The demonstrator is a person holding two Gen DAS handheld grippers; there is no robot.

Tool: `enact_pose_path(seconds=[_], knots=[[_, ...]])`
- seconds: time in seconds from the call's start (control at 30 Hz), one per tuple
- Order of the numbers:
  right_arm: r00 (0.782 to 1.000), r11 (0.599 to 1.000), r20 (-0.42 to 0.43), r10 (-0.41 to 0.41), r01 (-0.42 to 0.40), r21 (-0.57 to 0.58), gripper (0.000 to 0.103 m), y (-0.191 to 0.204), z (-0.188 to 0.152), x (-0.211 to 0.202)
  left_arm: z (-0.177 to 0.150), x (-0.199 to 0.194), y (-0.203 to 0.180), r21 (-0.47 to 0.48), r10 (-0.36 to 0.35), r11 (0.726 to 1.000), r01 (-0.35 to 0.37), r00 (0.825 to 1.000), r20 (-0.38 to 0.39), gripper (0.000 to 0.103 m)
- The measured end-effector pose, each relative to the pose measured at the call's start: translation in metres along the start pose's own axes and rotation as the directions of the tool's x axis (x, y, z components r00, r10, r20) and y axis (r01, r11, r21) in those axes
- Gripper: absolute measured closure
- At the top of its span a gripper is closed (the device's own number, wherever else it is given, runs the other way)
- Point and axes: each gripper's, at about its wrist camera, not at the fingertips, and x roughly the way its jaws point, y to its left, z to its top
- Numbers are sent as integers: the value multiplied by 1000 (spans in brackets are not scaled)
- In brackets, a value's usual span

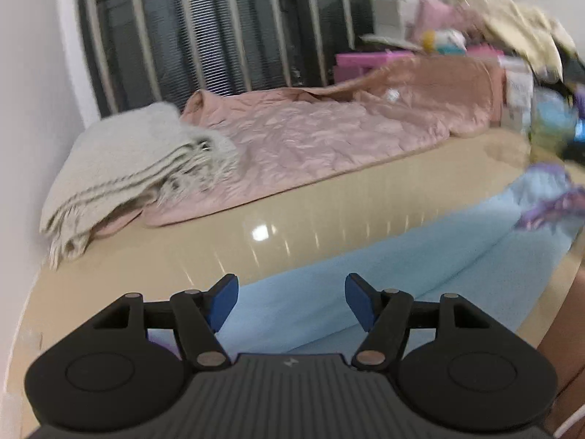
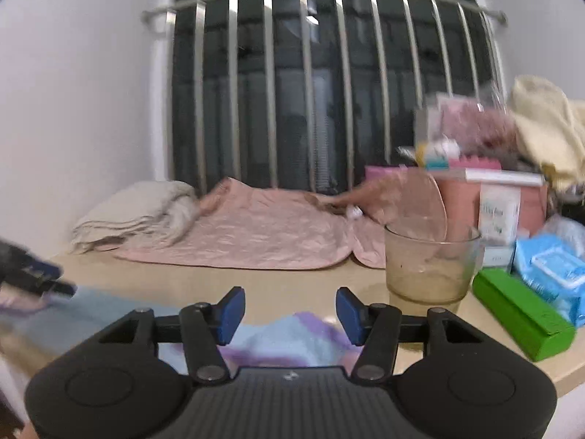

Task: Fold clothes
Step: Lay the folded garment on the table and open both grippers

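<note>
Blue garment (image 1: 365, 274) lies flat beneath both grippers. Left gripper (image 1: 291, 301) and right gripper (image 2: 290, 314) stand open, their 2 jaws clasping nothing.

Glossy beige table (image 1: 204, 256) bearing a light blue cloth (image 1: 365, 267) with purple trim at its near edge, a folded grey fringed blanket (image 1: 120, 168) and a pink quilted cover (image 1: 310, 135) by the wall, and a glass cup (image 2: 427, 263), green box (image 2: 519, 311) and blue wipes pack (image 2: 552, 267) at right.
</note>
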Motion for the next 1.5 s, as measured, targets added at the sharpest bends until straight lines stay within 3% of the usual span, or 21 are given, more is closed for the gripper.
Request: enact_pose_path(seconds=[0.07, 0.1, 0.13, 0.2, 0.27, 0.33, 0.4, 0.43, 0.6, 0.67, 0.7, 0.73, 0.8, 0.97, 1.07, 1.13, 1.2, 1.27, 1.37, 1.47, 1.5], knots=[[989, 1000, -145, 16, -13, 16, 76, -1, 1, 38, -2, 6, -12, 35, 14, 999, -13, 1000, -18, 37], [979, 999, -204, 29, -22, 37, 99, -4, -1, 50, -4, 7, -13, 32, 20, 999, -19, 1000, -21, 37], [965, 998, -260, 45, -30, 61, 100, -8, -4, 61, -7, 7, -14, 28, 25, 999, -24, 999, -23, 37], [968, 999, -250, -10, 22, 48, 99, -13, -8, 59, -12, 4, -12, 7, 33, 999, -33, 999, -27, 37], [975, 997, -216, -49, 62, 53, 91, -19, -11, 52, -17, -1, -8, -31, 40, 999, -40, 999, -25, 36], [986, 992, -142, -88, 100, 82, 62, -21, -17, 31, -22, -6, -3, -73, 46, 996, -48, 999, -25, 36], [987, 986, -82, -138, 145, 83, 47, -17, -25, 10, -26, -10, 2, -116, 54, 992, -57, 998, -27, 36], [989, 985, -67, -132, 139, 101, 47, -15, -31, 5, -28, -12, 4, -133, 59, 989, -61, 998, -23, 36], [994, 979, 10, -109, 106, 173, 47, -10, -59, -6, -35, -17, 10, -194, 88, 977, -86, 996, 0, 35], [991, 985, 41, -128, 123, 119, 49, -2, -68, -1, -35, -21, 12, -217, 117, 970, -113, 993, 5, 35], [991, 990, 55, -126, 122, 71, 58, 3, -70, 1, -35, -24, 12, -221, 139, 966, -133, 990, 13, 35], [990, 993, 68, -120, 119, 19, 74, 9, -72, 4, -35, -29, 11, -220, 166, 963, -156, 986, 25, 35], [990, 991, 69, -121, 124, -40, 90, 15, -70, 8, -36, -39, 10, -229, 216, 953, -198, 975, 53, 35], [988, 987, 2, -153, 153, 45, 97, 1, -52, 16, -42, -64, 8, -348, 271, 910, -225, 958, 91, 32], [996, 996, 67, -50, 45, 75, 97, 13, -29, 1, -47, -69, 6, -378, 278, 898, -227, 957, 87, 32], [991, 994, 116, 64, -74, 82, 97, 34, -10, -9, -50, -71, 10, -410, 281, 884, -223, 956, 86, 32], [967, 959, 102, 235, -247, 137, 97, 60, -4, -2, -54, -75, 17, -457, 292, 862, -221, 952, 89, 32], [919, 899, 80, 387, -395, 190, 97, 90, -4, 11, -59, -80, 23, -501, 299, 839, -212, 949, 97, 32], [899, 872, 24, 438, -431, 232, 97, 133, -22, 40, -66, -88, 25, -520, 306, 828, -211, 947, 102, 32], [879, 865, -67, 472, -448, 226, 82, 159, -29, 58, -71, -96, 24, -510, 313, 834, -212, 942, 119, 28], [871, 865, -89, 483, -459, 201, 69, 164, -30, 58, -73, -98, 23, -511, 315, 833, -211, 941, 125, 27]])
